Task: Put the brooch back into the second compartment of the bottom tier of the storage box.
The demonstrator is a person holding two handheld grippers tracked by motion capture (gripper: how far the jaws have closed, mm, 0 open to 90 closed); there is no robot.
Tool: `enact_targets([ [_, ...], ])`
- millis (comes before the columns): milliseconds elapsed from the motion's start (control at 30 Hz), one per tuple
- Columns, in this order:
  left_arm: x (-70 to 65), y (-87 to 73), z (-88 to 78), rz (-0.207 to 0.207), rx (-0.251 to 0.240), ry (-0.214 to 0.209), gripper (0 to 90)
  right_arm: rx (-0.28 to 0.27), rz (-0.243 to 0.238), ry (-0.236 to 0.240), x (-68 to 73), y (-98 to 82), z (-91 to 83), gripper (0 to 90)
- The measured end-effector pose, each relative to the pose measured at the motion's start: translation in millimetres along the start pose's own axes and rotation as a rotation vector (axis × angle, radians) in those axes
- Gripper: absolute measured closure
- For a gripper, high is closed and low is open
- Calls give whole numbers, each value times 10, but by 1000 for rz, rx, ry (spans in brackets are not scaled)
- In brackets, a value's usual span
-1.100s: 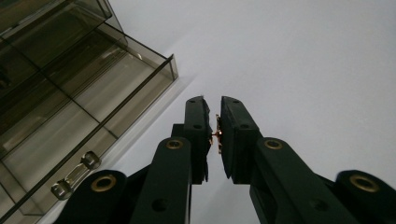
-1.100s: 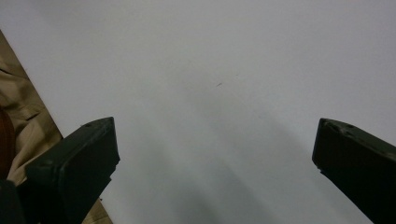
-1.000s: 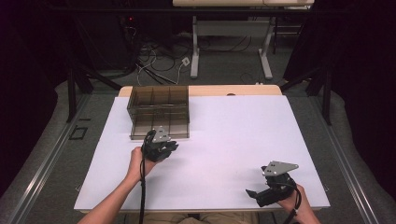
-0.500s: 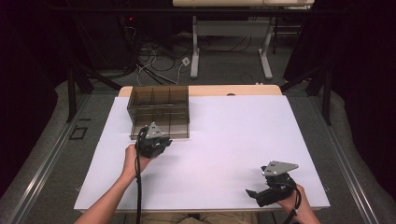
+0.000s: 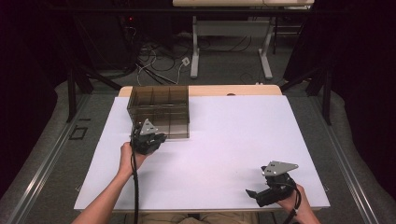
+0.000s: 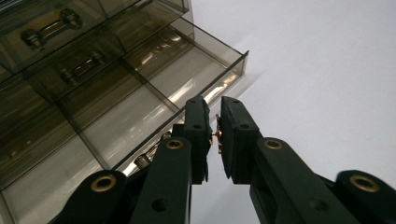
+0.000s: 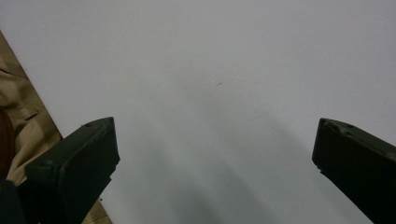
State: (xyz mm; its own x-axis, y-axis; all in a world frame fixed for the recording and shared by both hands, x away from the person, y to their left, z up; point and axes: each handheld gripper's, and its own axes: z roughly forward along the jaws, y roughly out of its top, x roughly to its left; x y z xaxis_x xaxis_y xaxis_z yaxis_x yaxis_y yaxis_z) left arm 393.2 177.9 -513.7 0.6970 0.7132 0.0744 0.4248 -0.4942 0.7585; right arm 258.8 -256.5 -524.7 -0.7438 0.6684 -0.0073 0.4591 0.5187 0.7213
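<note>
Left gripper at the smoky drawer box, right gripper idle.

From above, the left gripper (image 5: pixel 145 138) sits at the drawer box (image 5: pixel 161 109) near the table's (image 5: pixel 233 135) back left; the right gripper (image 5: pixel 254 193) rests near the front edge. Along the left gripper (image 6: pixel 214 135), jaws nearly closed, pinching a small coppery handle (image 6: pixel 217 136) beside a pulled-out drawer (image 6: pixel 187 79). Along the right gripper (image 7: pixel 215 154), jaws wide apart, empty.

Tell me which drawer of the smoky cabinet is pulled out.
The bottom drawer, right by the left gripper: its front sticks out over the table, while the drawers above sit flush.
</note>
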Motion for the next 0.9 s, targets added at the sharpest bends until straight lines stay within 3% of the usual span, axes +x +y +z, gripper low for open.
enact_targets([
  [900,230,-43,-14,-47,-17,62,814,0,-2,-1,-2,-2,1,0],
])
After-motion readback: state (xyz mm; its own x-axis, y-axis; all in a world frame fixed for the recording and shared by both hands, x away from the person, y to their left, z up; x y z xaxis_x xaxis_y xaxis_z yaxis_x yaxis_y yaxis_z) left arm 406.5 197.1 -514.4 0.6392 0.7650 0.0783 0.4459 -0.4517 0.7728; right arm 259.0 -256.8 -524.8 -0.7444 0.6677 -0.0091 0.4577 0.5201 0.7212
